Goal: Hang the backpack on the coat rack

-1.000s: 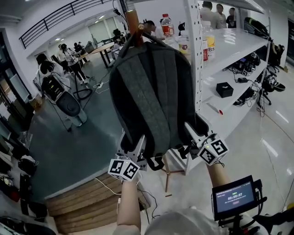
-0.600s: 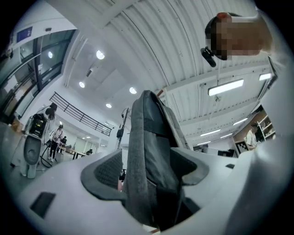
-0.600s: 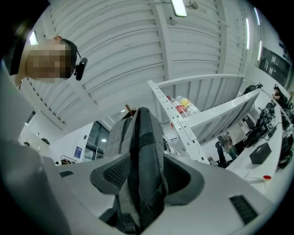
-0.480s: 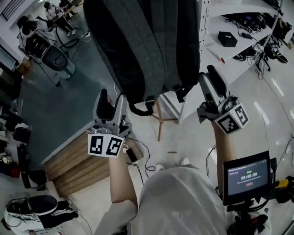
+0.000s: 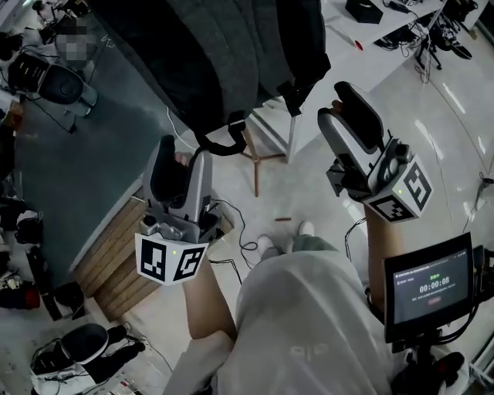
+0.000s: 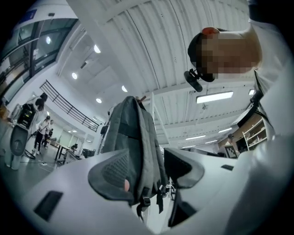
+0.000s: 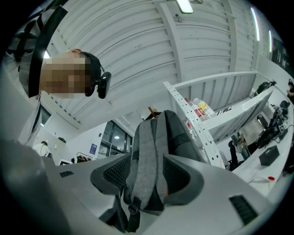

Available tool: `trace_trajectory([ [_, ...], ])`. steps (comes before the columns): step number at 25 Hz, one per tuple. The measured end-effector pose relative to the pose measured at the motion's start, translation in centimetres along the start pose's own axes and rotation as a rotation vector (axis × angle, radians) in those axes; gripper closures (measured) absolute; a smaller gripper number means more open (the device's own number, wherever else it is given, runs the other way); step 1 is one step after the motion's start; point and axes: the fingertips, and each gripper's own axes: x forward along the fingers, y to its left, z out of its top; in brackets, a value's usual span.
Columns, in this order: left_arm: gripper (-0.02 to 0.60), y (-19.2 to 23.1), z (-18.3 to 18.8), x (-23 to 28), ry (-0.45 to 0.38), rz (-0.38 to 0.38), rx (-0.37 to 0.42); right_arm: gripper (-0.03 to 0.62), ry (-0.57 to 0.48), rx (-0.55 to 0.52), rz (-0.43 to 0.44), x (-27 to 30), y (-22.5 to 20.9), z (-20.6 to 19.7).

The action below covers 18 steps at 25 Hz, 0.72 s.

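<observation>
Beyond your right gripper (image 5: 345, 104), the white shelf (image 5: 380, 48) carries a black box (image 5: 363, 9) and a red pen (image 5: 357, 45). Below your left gripper (image 5: 184, 154), a wooden platform (image 5: 116, 254) and a loose cable (image 5: 241, 230) lie on the floor (image 5: 455, 154). Ahead of both grippers, the coat rack (image 7: 150, 111) bears the hanging backpack (image 7: 156, 137).

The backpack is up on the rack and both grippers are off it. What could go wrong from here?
1. The backpack seems to hang from just the tip of the wooden peg, so it might slip off if it swings.
2. Cables lie on the floor close to the person's shoes, beside the wooden platform. A step back could end in a trip.
</observation>
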Motion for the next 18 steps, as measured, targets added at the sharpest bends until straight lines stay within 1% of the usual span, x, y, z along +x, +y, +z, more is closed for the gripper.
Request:
trace_trajectory([
  [3,0.340,-1.9,-1.4,1.1,0.044,-0.049,-0.012,0.364,0.054,-0.041,-0.006,-0.1,1.2,-0.7],
  [6,0.365,-3.0,-2.2,1.9,0.071,-0.069,-0.002,0.364,0.081,-0.062,-0.011,-0.2,1.5,-1.3],
  [10,0.368,-3.5,-2.6,2.5,0.072,-0.087,-0.019,0.364,0.095,-0.047,-0.020,-0.3,1.1,-1.8],
  [18,0.367,-4.4,-2.6,3.0,0.082,-0.114,-0.032,0.364,0.088,-0.062,-0.028,-0.2,1.4,-1.1],
])
